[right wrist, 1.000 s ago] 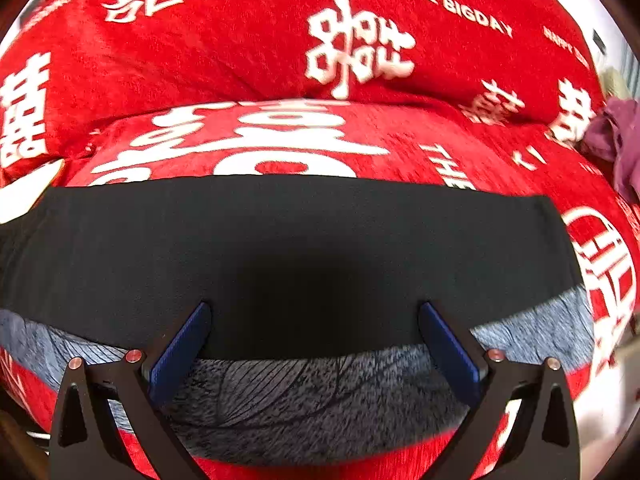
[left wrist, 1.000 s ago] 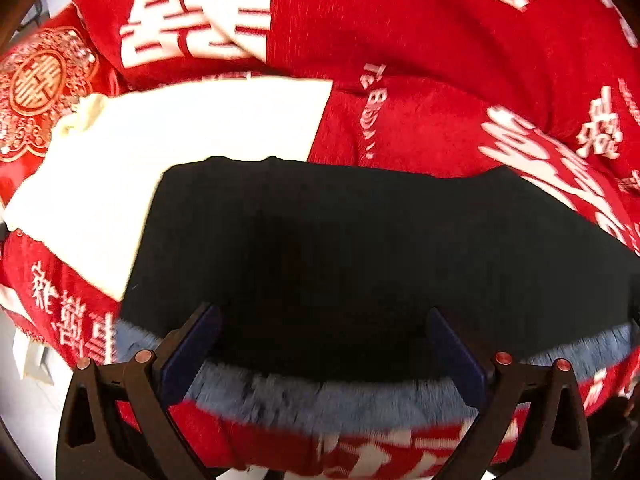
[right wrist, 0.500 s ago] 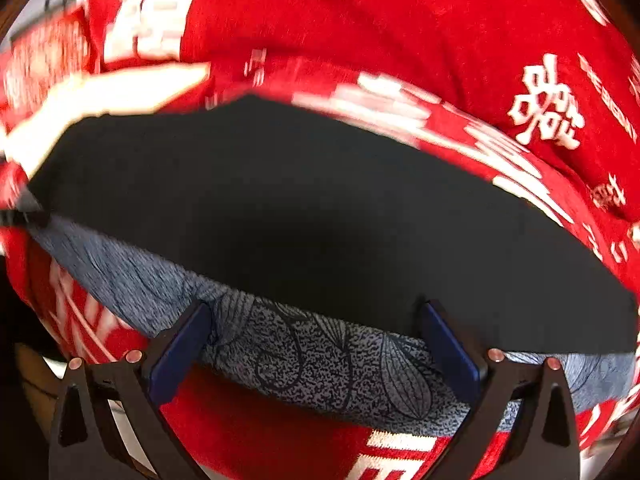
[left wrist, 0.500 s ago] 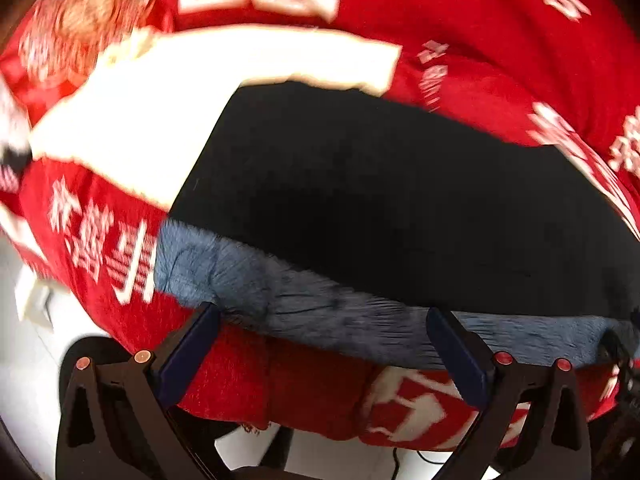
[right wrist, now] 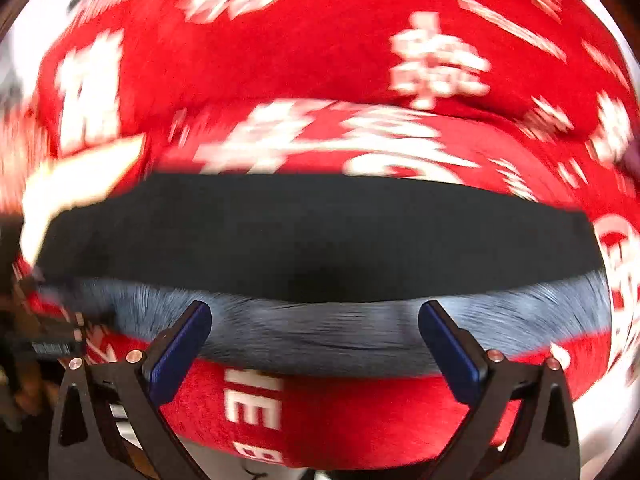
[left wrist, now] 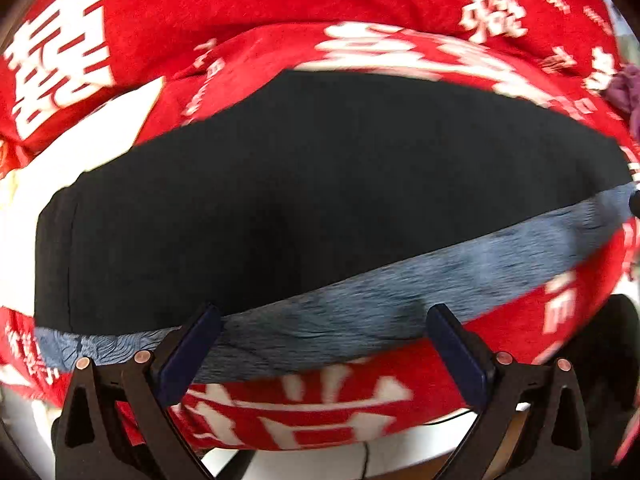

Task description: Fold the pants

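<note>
Two grippers: left gripper (left wrist: pixel 322 340) and right gripper (right wrist: pixel 314 334) both spread apart, holding nothing.
Pants: folded black fabric pants (left wrist: pixel 312 200) flat on red printed blanket (left wrist: pixel 280 12).
Near edge: blue-grey patterned strip (left wrist: pixel 400 292) along pants' front edge.

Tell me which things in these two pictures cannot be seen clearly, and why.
- Pants: both views show one flat black shape; folds and layers unreadable.
- Blue-grey patterned strip: motion blur smears its print in the right wrist view.
- Purple cloth: cut by the left wrist view's edge.
- White cloth: partly under the pants.

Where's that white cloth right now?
The white cloth lies at the left in both wrist views, on the red blanket, tucked under the left end of the black pants.
</note>
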`<action>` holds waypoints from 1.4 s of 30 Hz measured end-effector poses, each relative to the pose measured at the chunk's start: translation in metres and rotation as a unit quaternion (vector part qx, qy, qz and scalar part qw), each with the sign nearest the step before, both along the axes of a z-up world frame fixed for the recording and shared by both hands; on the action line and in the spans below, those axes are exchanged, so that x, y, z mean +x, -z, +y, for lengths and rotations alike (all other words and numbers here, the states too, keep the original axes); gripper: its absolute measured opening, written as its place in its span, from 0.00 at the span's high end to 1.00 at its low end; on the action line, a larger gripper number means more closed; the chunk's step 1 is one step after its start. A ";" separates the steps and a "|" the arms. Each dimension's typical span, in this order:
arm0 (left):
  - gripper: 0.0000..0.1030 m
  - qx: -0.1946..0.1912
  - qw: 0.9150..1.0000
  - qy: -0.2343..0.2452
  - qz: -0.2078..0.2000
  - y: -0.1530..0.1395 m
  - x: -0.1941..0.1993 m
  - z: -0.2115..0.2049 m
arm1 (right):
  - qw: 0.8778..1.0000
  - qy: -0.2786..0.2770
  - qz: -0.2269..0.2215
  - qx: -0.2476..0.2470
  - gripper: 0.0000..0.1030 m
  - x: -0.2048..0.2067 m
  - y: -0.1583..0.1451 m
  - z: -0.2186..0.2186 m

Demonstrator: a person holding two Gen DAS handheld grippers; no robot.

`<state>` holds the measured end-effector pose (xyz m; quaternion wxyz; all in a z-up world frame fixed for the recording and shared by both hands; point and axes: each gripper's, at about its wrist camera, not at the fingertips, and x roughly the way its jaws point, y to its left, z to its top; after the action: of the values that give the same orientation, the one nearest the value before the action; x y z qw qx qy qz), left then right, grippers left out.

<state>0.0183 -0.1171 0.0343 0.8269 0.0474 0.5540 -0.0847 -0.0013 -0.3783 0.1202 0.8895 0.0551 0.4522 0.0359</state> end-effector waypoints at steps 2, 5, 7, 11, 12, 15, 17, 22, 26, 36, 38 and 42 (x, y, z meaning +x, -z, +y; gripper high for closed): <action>0.00 -0.003 1.000 0.015 -0.013 -0.013 0.002 -0.018 | 0.998 0.051 -0.018 0.028 0.00 -0.011 -0.012 -0.050; 0.00 -0.017 0.999 0.033 -0.006 -0.022 0.015 -0.048 | 0.993 0.113 -0.001 0.024 0.00 -0.023 -0.011 -0.117; 0.00 -0.035 0.999 0.025 0.013 -0.020 0.036 -0.070 | 0.991 0.127 0.007 0.039 0.00 -0.033 -0.003 -0.154; 0.00 -0.041 0.999 -0.001 0.034 -0.016 0.062 -0.112 | 0.986 0.157 -0.001 0.051 0.00 -0.042 0.015 -0.198; 0.00 -0.043 0.998 -0.002 0.036 -0.014 0.071 -0.125 | 0.985 0.162 -0.004 0.061 0.00 -0.043 0.019 -0.206; 0.00 -0.047 0.998 -0.012 0.042 -0.015 0.077 -0.149 | 0.980 0.173 -0.013 0.099 0.00 -0.039 0.033 -0.226; 0.00 -0.036 0.998 -0.021 0.048 -0.010 0.079 -0.156 | 0.979 0.169 -0.015 0.117 0.00 -0.040 0.043 -0.230; 0.00 -0.007 0.998 -0.054 0.042 0.008 0.084 -0.154 | 0.982 0.148 -0.021 0.113 0.00 -0.028 0.053 -0.224; 0.00 0.000 0.998 -0.059 0.030 0.009 0.081 -0.156 | 0.984 0.139 -0.031 0.109 0.01 -0.015 0.049 -0.224; 0.00 0.005 0.998 -0.064 0.017 0.009 0.080 -0.158 | 0.986 0.131 -0.037 0.102 0.02 0.003 0.052 -0.225; 0.00 0.005 0.998 -0.066 0.016 0.009 0.080 -0.157 | 0.987 0.125 -0.027 0.094 0.05 0.007 0.051 -0.224; 0.00 0.000 0.997 -0.072 0.027 0.008 0.082 -0.156 | 0.984 0.114 -0.017 0.138 0.78 0.015 0.047 -0.233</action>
<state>0.1006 -0.2728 0.0268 0.8154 0.0054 0.5782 -0.0262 0.0135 -0.6118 0.0728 0.8791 0.2277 0.4187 -0.0029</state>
